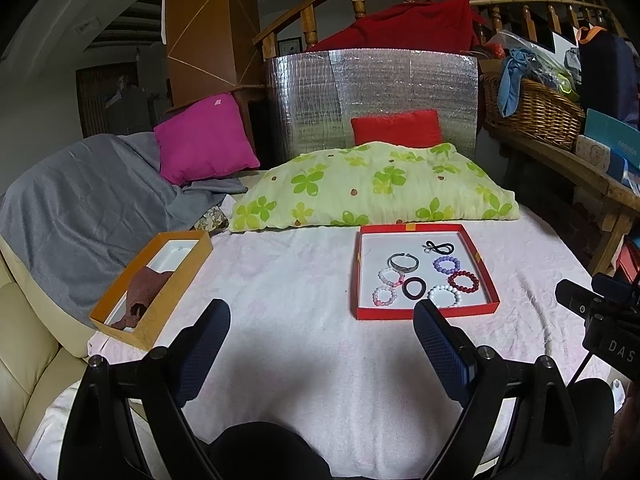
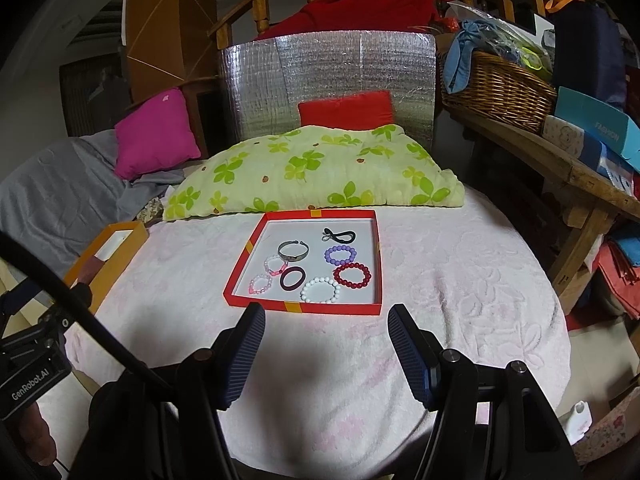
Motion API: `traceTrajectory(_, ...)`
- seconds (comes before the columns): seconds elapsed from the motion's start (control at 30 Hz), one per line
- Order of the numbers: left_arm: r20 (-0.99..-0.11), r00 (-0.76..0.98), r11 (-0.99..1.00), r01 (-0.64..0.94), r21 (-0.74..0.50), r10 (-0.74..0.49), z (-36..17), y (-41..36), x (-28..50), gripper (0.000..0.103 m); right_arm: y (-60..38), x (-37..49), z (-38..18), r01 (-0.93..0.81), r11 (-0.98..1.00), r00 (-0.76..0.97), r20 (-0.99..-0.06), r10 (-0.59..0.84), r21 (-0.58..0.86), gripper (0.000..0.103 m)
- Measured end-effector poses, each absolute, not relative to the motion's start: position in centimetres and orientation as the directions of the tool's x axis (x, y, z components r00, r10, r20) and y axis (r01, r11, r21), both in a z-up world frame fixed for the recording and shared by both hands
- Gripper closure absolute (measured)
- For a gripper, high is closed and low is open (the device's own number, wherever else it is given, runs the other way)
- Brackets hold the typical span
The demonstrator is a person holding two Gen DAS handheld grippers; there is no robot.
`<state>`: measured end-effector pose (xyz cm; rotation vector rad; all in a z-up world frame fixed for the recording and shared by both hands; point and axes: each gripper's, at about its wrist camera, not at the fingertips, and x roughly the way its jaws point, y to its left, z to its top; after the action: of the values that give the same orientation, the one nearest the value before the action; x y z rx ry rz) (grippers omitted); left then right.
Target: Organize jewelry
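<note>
While both hand-held grippers gape empty — left (image 1: 322, 330), right (image 2: 326, 330) — the red tray (image 2: 240, 276) of bracelets lies just beyond, mid-frame.

Red tray (image 2: 306, 307) on pale blanket, seven bracelets flat inside; orange box (image 1: 176, 280) to its left

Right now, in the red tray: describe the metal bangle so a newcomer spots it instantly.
Find the red tray on the pale pink blanket, in front of the green clover pillow. The metal bangle lies in its far left part, just beyond a pink-and-white bead bracelet. It alone is a grey metal band with an open gap; the others are beads or cord.
</note>
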<state>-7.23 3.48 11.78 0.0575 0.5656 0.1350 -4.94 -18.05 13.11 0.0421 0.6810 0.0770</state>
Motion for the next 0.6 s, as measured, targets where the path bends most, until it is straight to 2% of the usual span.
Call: traceTrajectory(0.6,-0.557,0.820,0.991,-0.109,0.078,0.134,11.1,3.8,-4.3,0.010,-17.5,-1.4,11.5,-0.069,0.995,0.747,-0.657,0.103,0.078,0.035)
